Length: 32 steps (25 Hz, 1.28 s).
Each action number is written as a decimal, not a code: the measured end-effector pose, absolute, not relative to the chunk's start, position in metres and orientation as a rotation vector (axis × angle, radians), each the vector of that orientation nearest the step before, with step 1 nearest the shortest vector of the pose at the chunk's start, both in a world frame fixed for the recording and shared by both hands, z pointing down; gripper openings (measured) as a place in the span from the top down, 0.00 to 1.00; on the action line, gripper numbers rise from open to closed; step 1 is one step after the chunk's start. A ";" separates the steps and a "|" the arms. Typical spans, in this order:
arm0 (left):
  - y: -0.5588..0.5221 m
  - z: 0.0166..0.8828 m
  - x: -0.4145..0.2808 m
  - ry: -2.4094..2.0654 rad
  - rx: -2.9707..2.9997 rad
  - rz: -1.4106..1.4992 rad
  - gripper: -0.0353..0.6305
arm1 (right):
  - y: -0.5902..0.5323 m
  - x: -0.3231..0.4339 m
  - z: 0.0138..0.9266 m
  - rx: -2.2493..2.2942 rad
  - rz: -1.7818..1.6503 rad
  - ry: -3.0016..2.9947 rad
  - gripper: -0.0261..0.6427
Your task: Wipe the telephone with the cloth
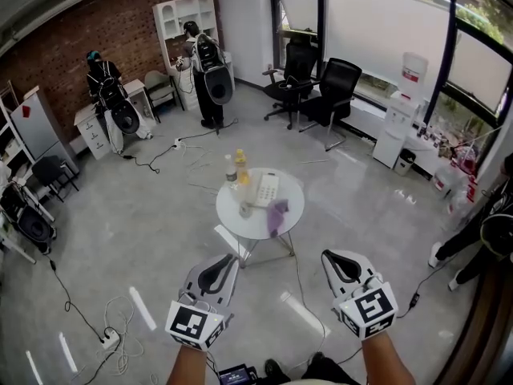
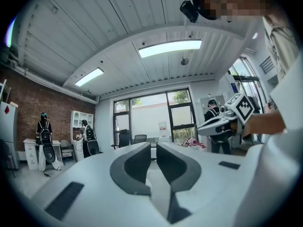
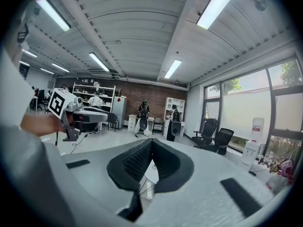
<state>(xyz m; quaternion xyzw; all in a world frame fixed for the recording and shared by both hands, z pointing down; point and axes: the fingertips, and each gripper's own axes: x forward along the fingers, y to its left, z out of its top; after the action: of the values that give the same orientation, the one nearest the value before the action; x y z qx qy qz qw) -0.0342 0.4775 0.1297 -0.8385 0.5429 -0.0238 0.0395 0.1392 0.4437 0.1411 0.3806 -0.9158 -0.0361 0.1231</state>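
- Step in hand, as I judge it: the approach. Both tools are well short of the bench (image 1: 293,202).
- Left hand-held gripper (image 1: 224,263): jaws almost together, empty. Right hand-held gripper (image 1: 340,260): jaws together, empty.
- Telephone (image 1: 265,188) lies on the bench, purple cloth (image 1: 277,213) just beside it.
- Next: reach the cloth, spread one pair of jaws, take it.

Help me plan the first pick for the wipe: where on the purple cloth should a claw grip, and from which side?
Pinch the purple cloth at its bunched top fold, coming from above on the near side. It lies crumpled at the round table's near edge beside the telephone, so that side looks unobstructed. The right claw, now shut, seems closer.
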 end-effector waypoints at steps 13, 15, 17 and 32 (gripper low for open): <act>0.438 0.134 -0.073 1.745 -2.529 -0.103 0.89 | 0.385 0.102 0.148 1.051 -0.095 -2.710 0.97; 0.428 0.136 -0.075 1.752 -2.520 -0.117 0.89 | 0.371 0.098 0.151 1.036 -0.086 -2.723 0.97; 0.416 0.138 -0.076 1.769 -2.513 -0.135 0.89 | 0.356 0.097 0.155 1.022 -0.078 -2.734 0.97; 0.304 0.165 -0.053 1.844 -2.499 -0.228 0.89 | 0.235 0.107 0.186 0.916 -0.004 -2.769 0.97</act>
<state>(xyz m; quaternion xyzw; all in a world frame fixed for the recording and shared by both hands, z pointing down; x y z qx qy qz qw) -0.0529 0.3036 0.1648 -0.8024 0.5922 -0.0732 0.0139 0.1073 0.2351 0.1864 0.3121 -0.9434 -0.0013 0.1121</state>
